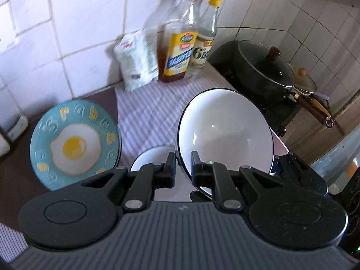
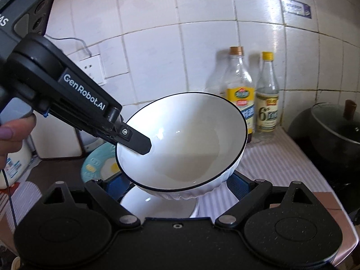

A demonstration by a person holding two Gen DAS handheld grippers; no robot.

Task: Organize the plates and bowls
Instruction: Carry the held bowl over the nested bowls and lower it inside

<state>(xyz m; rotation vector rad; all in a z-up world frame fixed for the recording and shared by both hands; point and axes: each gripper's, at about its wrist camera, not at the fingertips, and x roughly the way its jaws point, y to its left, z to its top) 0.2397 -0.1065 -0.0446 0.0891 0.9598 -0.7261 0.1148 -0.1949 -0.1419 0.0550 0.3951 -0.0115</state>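
Your left tool is clenched on the rim of the big white bowl, one finger inside and one outside, and the bowl is lifted and tilted above the table. Your right tool sits around the lower part of the same bowl, with its fingers wide apart on both sides; whether they touch the bowl, the pictures do not show. Directly under the lifted bowl a smaller white bowl waits on the striped cloth. I judge you are in the middle of stacking: the big bowl is not yet set down anywhere. The blue plate with the egg picture lies alone to the left, apart from the bowls. So two bowls and one plate are to be put in order, and nothing looks finished yet.
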